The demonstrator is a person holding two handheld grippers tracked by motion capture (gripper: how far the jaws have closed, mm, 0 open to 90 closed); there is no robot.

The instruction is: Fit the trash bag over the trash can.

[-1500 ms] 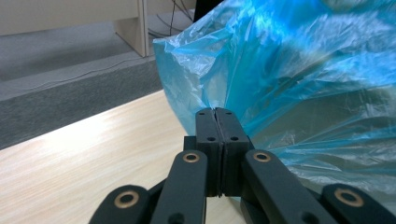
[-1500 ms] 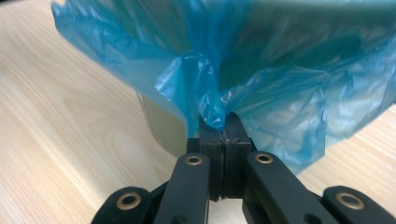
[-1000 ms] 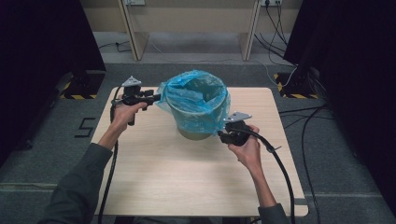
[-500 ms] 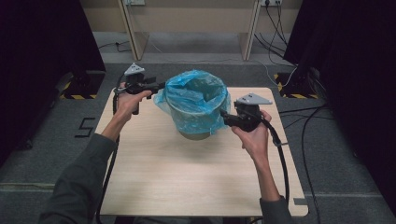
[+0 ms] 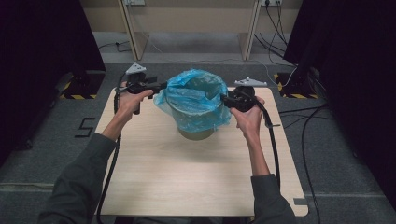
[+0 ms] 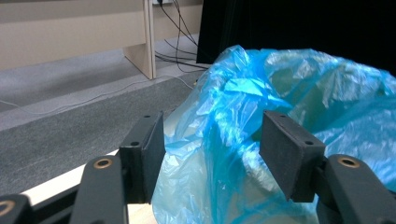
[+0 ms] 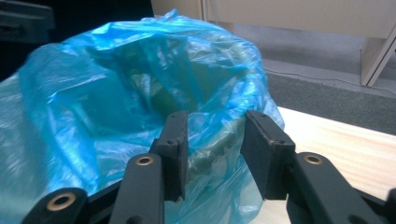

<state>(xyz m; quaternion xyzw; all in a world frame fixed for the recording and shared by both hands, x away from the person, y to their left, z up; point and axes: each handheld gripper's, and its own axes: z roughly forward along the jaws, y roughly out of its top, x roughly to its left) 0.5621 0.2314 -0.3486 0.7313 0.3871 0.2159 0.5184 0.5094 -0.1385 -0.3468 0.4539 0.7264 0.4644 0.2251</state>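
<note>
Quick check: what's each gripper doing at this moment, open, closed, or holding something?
Left gripper: open, jaws just opening, astride the blue bin bag, pads not pressing it.
Right gripper: open, jaws just closing around the bag's edge on the bin's rim, not yet clamped.

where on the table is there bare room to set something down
The near half of the table, between the forearms and in front of the bin, is bare. It is crowded at the far edge, where both hand-held grippers flank the blue bag.

Bag [image 5: 198,95]: translucent blue. Bin [image 5: 196,133] beneath: olive green. Table [image 5: 187,182]: pale wood grain. Each hand-held gripper [image 5: 161,86] [image 5: 223,98]: black, with grey top plate. Floor [image 5: 42,140]: grey carpet.
</note>
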